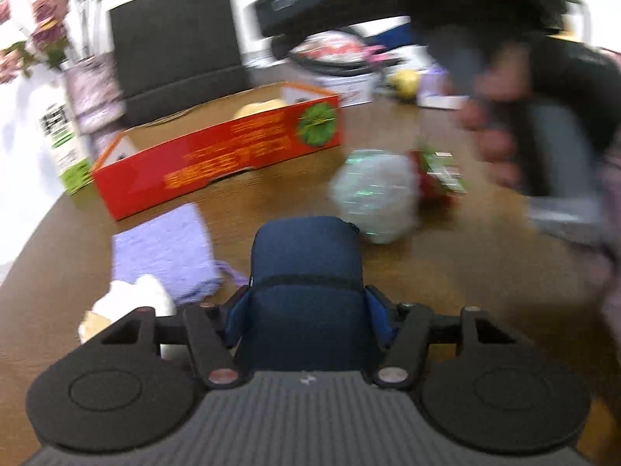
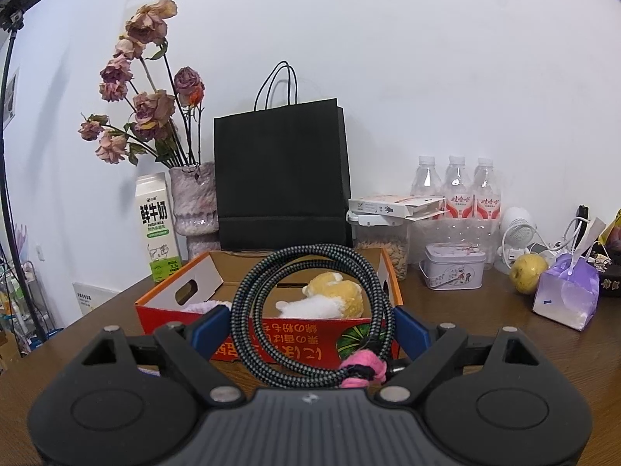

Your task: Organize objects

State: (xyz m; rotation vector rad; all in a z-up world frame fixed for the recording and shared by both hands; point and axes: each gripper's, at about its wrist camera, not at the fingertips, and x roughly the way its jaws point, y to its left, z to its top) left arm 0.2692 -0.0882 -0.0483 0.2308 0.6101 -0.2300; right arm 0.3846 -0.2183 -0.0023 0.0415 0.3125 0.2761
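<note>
The left gripper (image 1: 306, 310) is clamped on a dark navy pouch (image 1: 306, 264), a soft padded case with a rounded top and a zip seam across its front; the blue pads press its two sides. The left view is blurred. On the brown table (image 1: 446, 291) beyond the pouch lie a lilac knitted cloth (image 1: 167, 248) to the left, a white plush bit (image 1: 132, 299) touching its near edge, and a pale mesh-wrapped ball (image 1: 372, 194) to the right with a red-and-green packet (image 1: 438, 178) just behind it. A hand (image 1: 493, 132) shows at the right of that view.

The right gripper (image 2: 310, 326) holds a coiled cable (image 2: 310, 310), braided black and grey, tied with a pink band (image 2: 363, 367); the coil stands upright between the wide-set blue fingers, touching both. Behind it the red box (image 2: 271, 338) stands open near the table's back edge, with a yellow-and-white plush (image 2: 330, 299) inside. A black bag (image 2: 281, 178), a milk carton (image 2: 157, 229) and a vase (image 2: 194, 202) stand along the back edge.
</note>
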